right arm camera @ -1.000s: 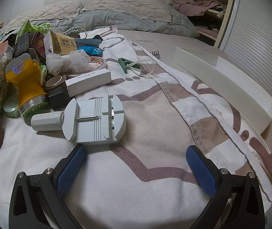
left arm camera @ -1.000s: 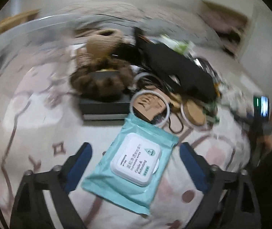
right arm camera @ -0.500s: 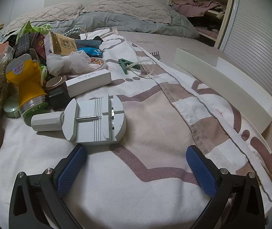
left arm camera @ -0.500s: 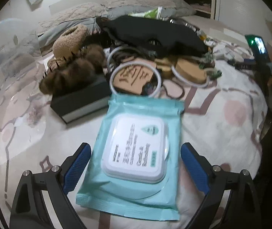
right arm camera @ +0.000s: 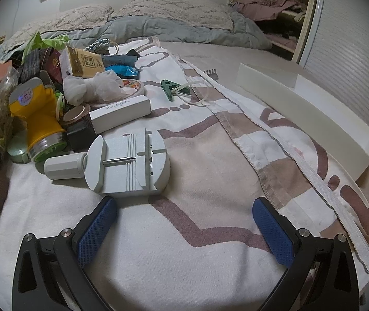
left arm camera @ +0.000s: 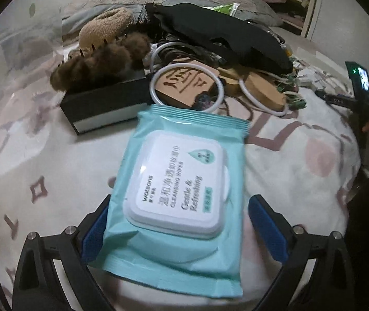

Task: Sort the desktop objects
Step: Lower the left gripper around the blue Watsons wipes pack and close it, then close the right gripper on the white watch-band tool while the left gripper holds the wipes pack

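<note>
Clearly the step in hand is the pickup of the wipes pack (left arm camera: 182, 189), a teal packet with a white flip lid that lies flat on the patterned bedspread (left arm camera: 42, 155). The left claw (left arm camera: 182, 230) stands wide, its blue pads on either side of the pack's near end; the left pad is partly hidden behind the packet's edge, so whether it touches cannot be told, while the right pad stands just clear. The pack's far end reaches almost to a white ring (left arm camera: 185, 88) and a black box (left arm camera: 106, 106) at the front of a heap of clutter toward the head of the bed.

The right claw (right arm camera: 184, 230) is also wide and holds nothing, with bare bedspread between its pads and a grey watch tool (right arm camera: 127, 165) just beyond its left pad.

Next, I judge, the left claw must close evenly across the pack's width. The packet is soft and may buckle, so a grip nearer the rigid lid would likely hold better before lifting it off to its sorting place, which is not in view.
</note>
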Available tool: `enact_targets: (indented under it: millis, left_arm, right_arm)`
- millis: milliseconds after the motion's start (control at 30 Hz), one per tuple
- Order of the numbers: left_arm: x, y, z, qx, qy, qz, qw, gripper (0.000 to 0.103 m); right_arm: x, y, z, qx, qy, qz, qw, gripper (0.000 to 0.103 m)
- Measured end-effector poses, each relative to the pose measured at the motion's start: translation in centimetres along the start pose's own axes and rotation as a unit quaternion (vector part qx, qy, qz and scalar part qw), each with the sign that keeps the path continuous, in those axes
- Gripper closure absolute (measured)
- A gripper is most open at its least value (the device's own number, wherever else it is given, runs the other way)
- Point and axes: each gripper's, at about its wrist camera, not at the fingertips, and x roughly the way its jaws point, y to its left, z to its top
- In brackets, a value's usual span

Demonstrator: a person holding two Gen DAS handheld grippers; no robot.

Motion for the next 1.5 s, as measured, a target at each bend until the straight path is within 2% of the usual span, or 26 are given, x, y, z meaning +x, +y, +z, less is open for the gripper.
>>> enact_targets:
  millis: [167, 300, 367, 433, 500, 567, 733, 900, 967, 1033, 1233, 1300, 1500]
  left_arm:
    - [-0.6, -1.1, -0.2, -0.021, 0.006, -0.023, 0.9995, 0.003]
    - [-0.4, -1.2, -0.3, -0.042, 0.006, -0.002, 0.9991, 0.003]
    - [-0.3, -1.0, -0.3, -0.055, 0.003, 0.005, 0.9985, 0.003]
    - [-0.2, -1.0, -0.4, -0.069, -0.003, 0.015, 0.9975, 0.003]
    - [-0.2, -0.9, -0.5, -0.08, -0.011, 0.022, 0.9965, 0.003]
    - [0.1, -0.8, -0.6, -0.088, -0.016, 0.032, 0.9955, 0.003]
    - [1.0, -0.9, -0.3, -0.092, -0.03, 0.056, 0.9937, 0.001]
    - [1.5, -1.4, -0.5, -0.072, -0.042, 0.075, 0.9937, 0.0]
    - [1.5, -1.2, -0.5, -0.069, -0.045, 0.076, 0.9937, 0.0]
    - [1.4, -0.9, -0.4, -0.066, -0.043, 0.072, 0.9942, 0.0]
    - [1.7, -1.0, -0.2, -0.064, -0.043, 0.074, 0.9943, 0.0]
    - [1.7, -1.1, -0.2, -0.063, -0.044, 0.074, 0.9943, 0.0]
    - [1.6, -0.9, -0.2, -0.063, -0.042, 0.07, 0.9947, 0.0]
  right_arm:
    - [-0.1, 0.7, 1.0, 0.003, 0.012, -0.003, 1.0, 0.0]
    - [0.9, 0.5, 2.9, -0.001, 0.026, -0.023, 0.999, 0.0]
    - [1.4, -0.4, 4.1, 0.013, 0.029, -0.036, 0.999, 0.0]
    - [2.3, -1.2, 5.0, 0.038, 0.046, -0.032, 0.998, 0.0]
    - [2.0, -0.6, 5.3, 0.04, 0.037, -0.011, 0.998, 0.0]
    - [0.8, 1.0, 5.3, 0.01, 0.008, 0.025, 1.0, 0.0]
    - [-0.6, 3.8, 5.8, -0.072, -0.022, 0.044, 0.996, 0.0]
    - [0.4, 4.6, 8.4, -0.101, -0.026, 0.091, 0.99, 0.0]
    - [1.6, 6.0, 10.0, -0.108, -0.02, 0.099, 0.989, 0.0]
    - [2.6, 5.2, 10.2, -0.104, -0.008, 0.107, 0.989, 0.0]
    - [6.7, 7.1, 12.7, -0.06, 0.033, 0.155, 0.986, 0.0]
    - [6.5, 6.8, 12.6, -0.06, 0.034, 0.176, 0.982, 0.0]
    - [4.8, 10.6, 11.8, -0.105, 0.031, 0.239, 0.965, 0.0]
